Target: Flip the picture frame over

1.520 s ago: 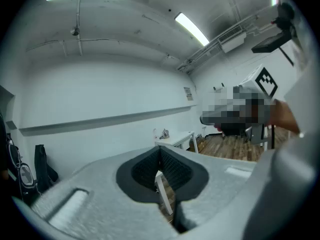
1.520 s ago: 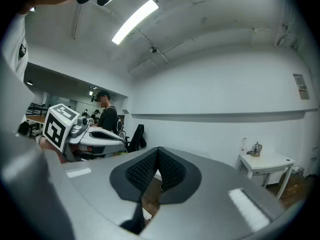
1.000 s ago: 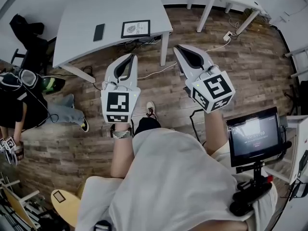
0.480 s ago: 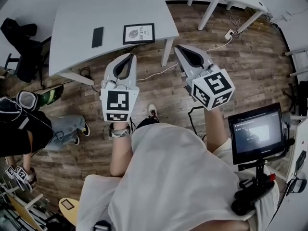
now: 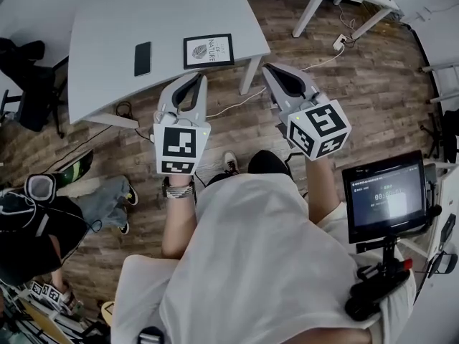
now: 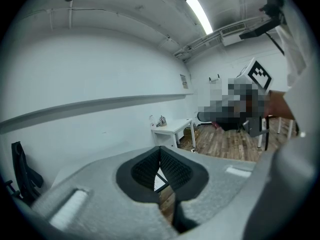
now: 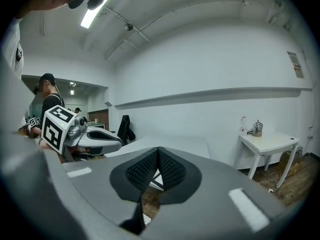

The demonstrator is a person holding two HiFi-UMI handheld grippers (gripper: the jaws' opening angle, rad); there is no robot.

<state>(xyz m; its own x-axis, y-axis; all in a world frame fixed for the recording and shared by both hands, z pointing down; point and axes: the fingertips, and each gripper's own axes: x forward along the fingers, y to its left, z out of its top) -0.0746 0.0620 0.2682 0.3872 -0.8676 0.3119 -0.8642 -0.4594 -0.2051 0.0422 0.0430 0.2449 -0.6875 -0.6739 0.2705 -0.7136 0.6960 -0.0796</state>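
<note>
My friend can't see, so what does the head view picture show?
A person holds the left tongs and right tongs, both shut and empty, toward a grey table. On it a black picture frame lies face up beside a dark phone.

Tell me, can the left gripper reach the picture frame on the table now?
Probably yes. The picture frame lies flat near the front edge of the table, just ahead of the left gripper, with nothing between them. Its jaws are shut, so they must open first.
</note>
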